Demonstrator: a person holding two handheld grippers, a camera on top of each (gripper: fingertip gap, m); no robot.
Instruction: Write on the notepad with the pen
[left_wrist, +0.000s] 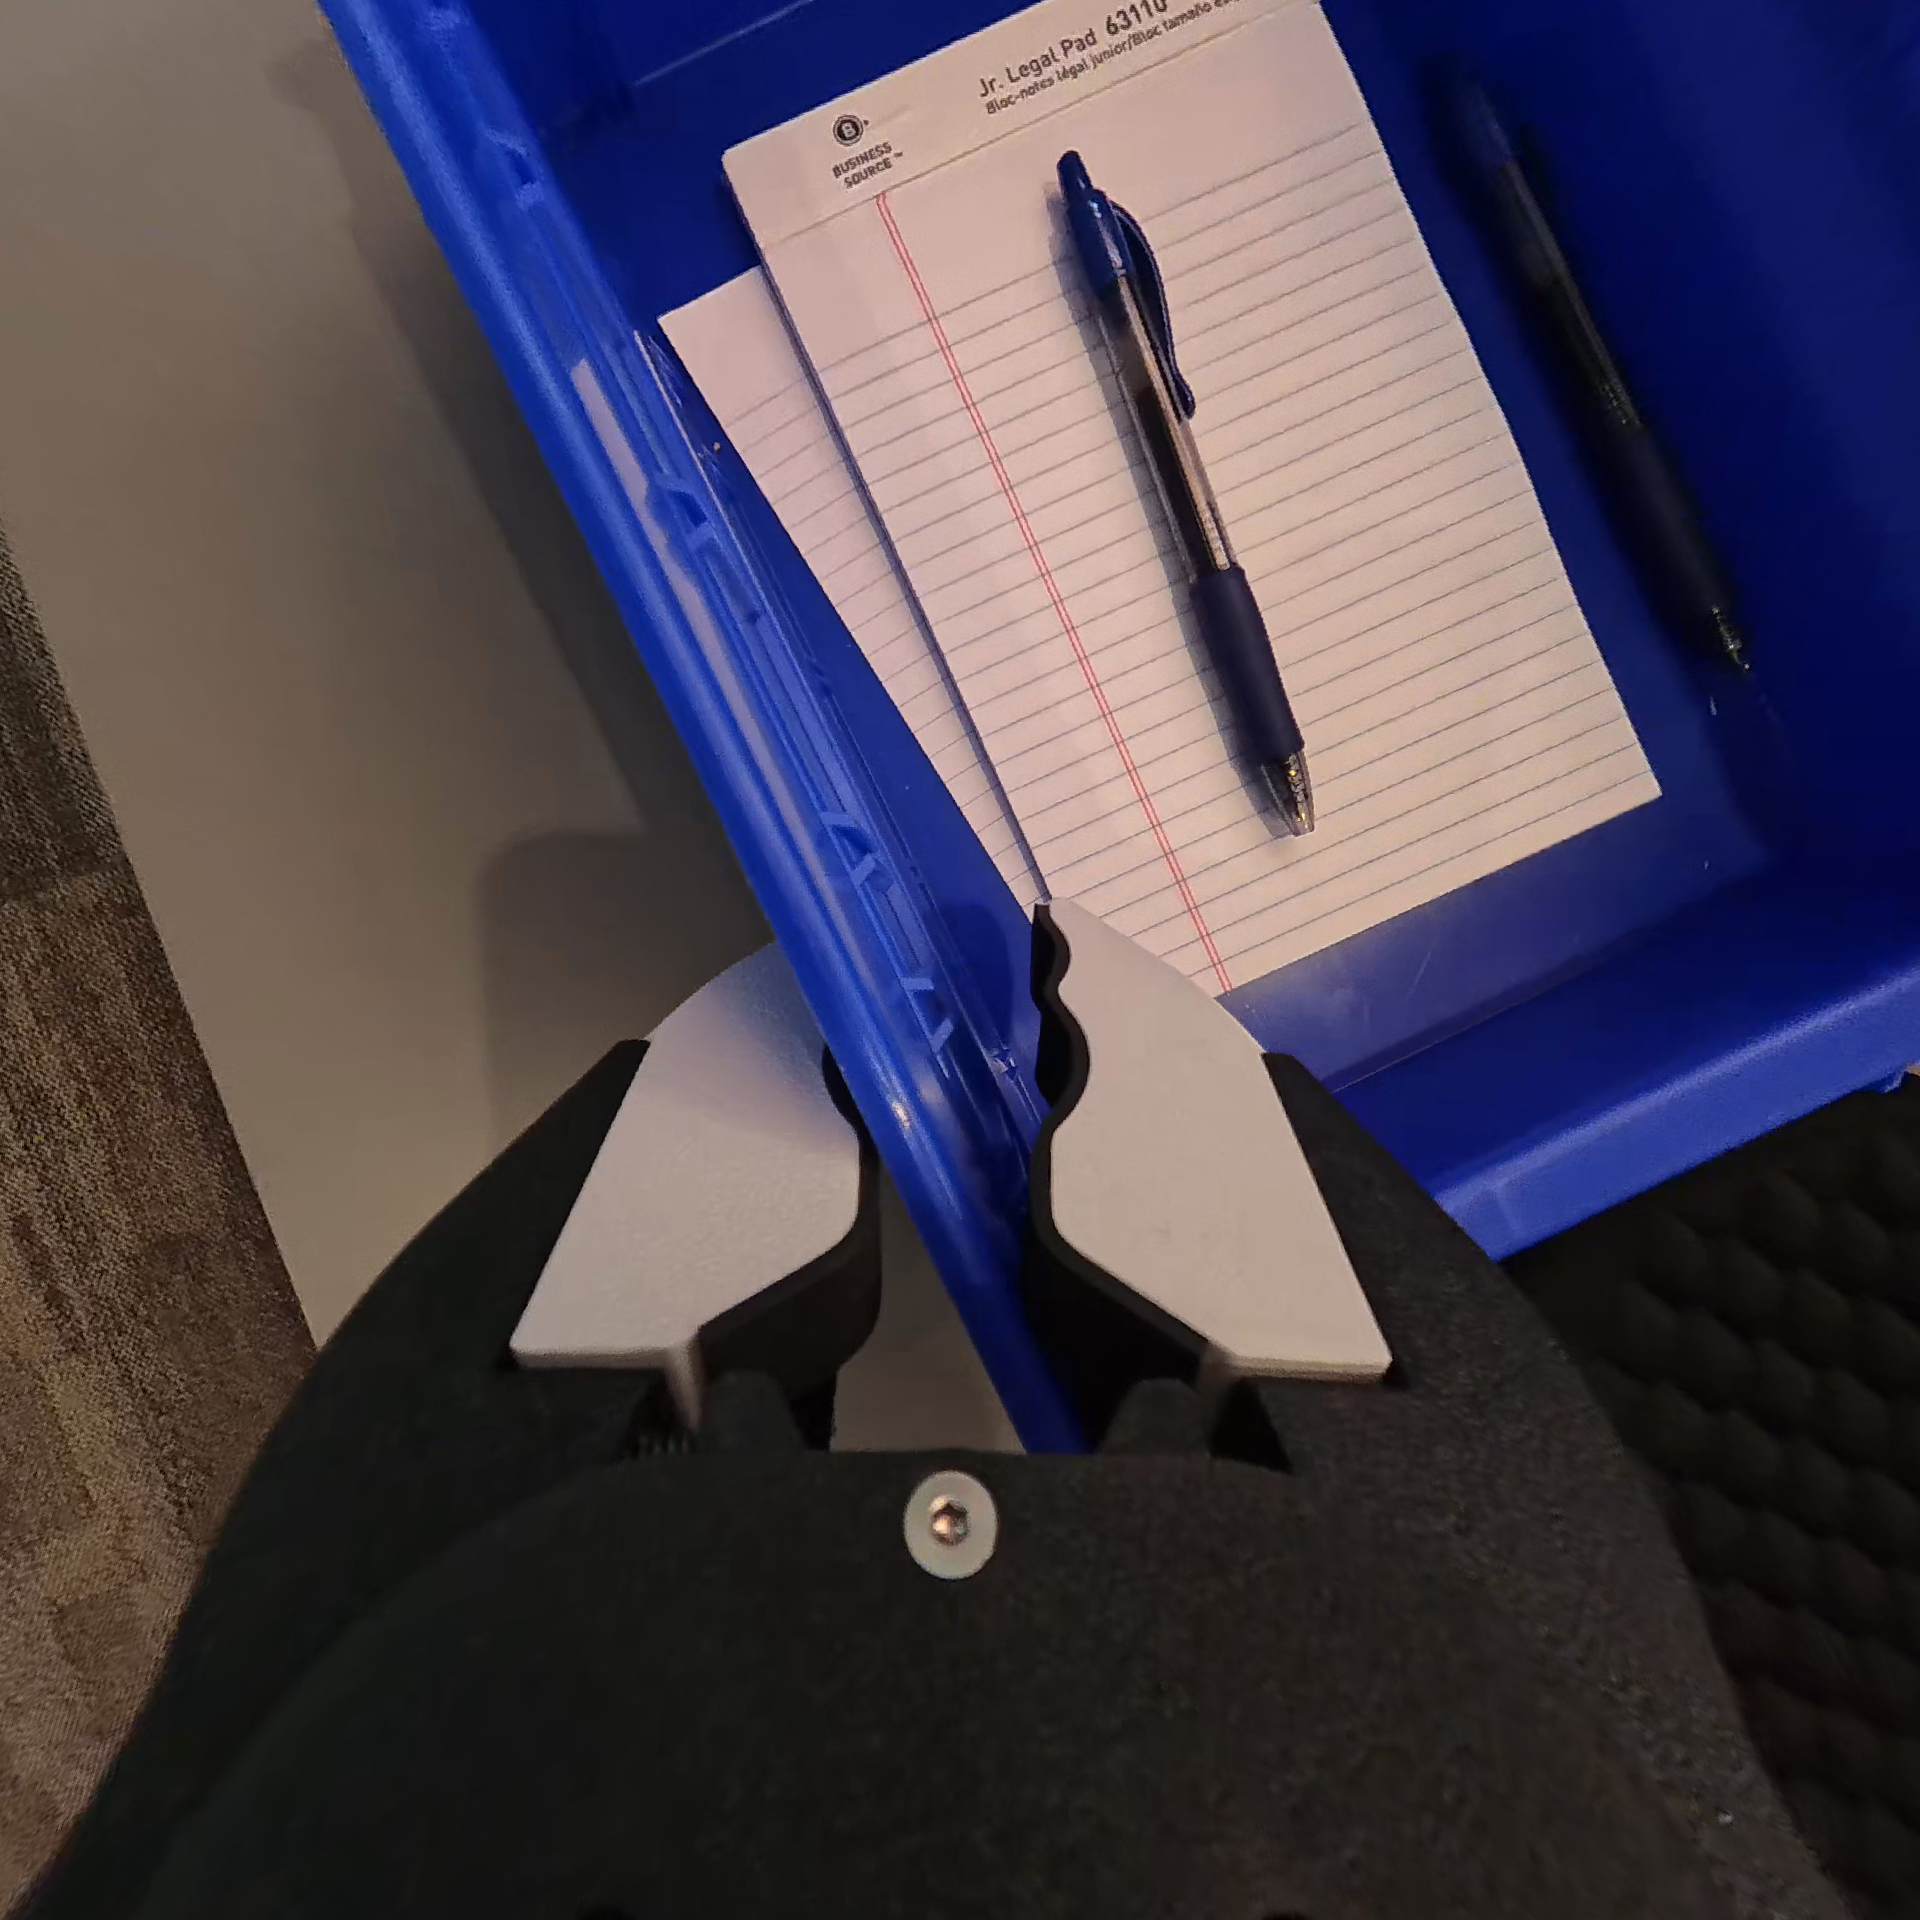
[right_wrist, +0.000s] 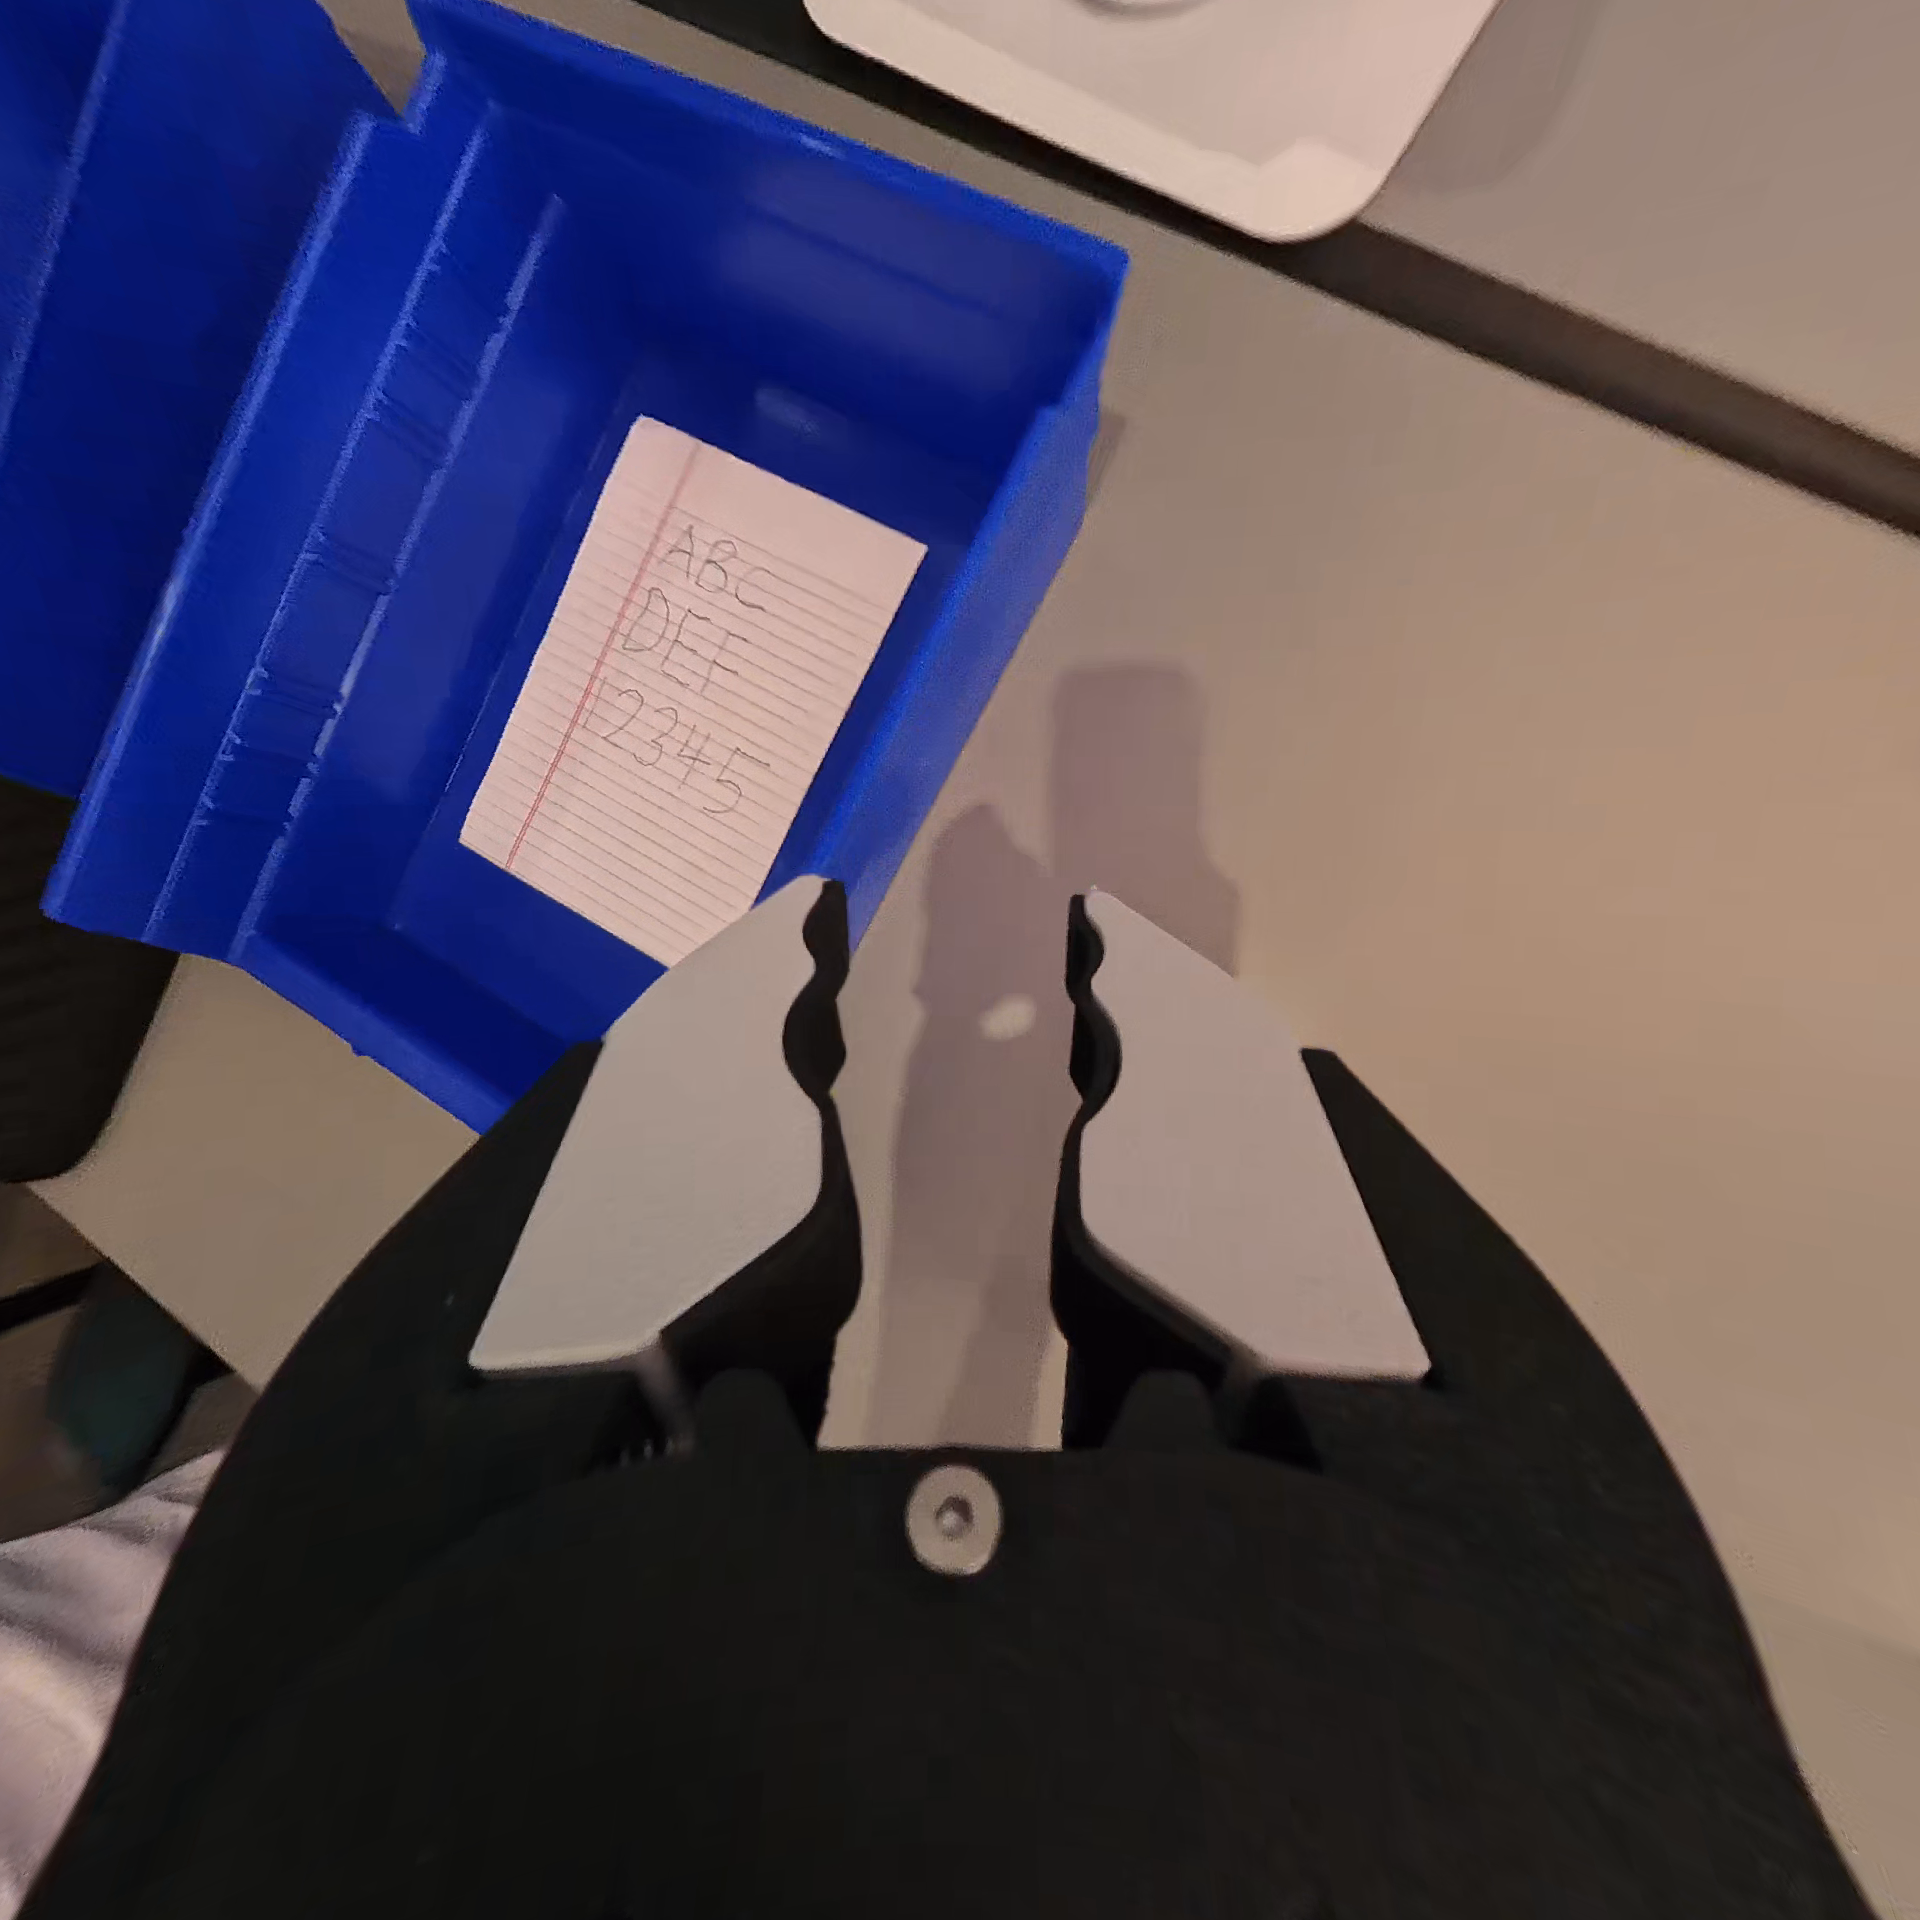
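Gripping the side wall of one blue bin (left_wrist: 914, 935), the left gripper (left_wrist: 940, 1023) has its jaws closed on the plastic. Inside lie one notepad (left_wrist: 1299, 582) with one blue pen (left_wrist: 1184, 488) on it, a second dark pen (left_wrist: 1590, 364) beside, and one loose sheet (left_wrist: 769, 416) beneath. Right gripper (right_wrist: 956, 909) hovers over the bench (right_wrist: 1455, 831), jaws narrowly parted, empty, beside a second blue bin (right_wrist: 1039, 499) holding one written sheet (right_wrist: 686, 675)

Looks like an office. Cues: low-pile grey-brown carpet (left_wrist: 94, 1143) beside a plain beige desk top (right_wrist: 1455, 831), blue plastic storage bins (right_wrist: 343, 582) on it, a lined legal pad (left_wrist: 1195, 540) and blue retractable pen (left_wrist: 1184, 488) in one bin, a white flat stand base (right_wrist: 1143, 114) at the far edge.
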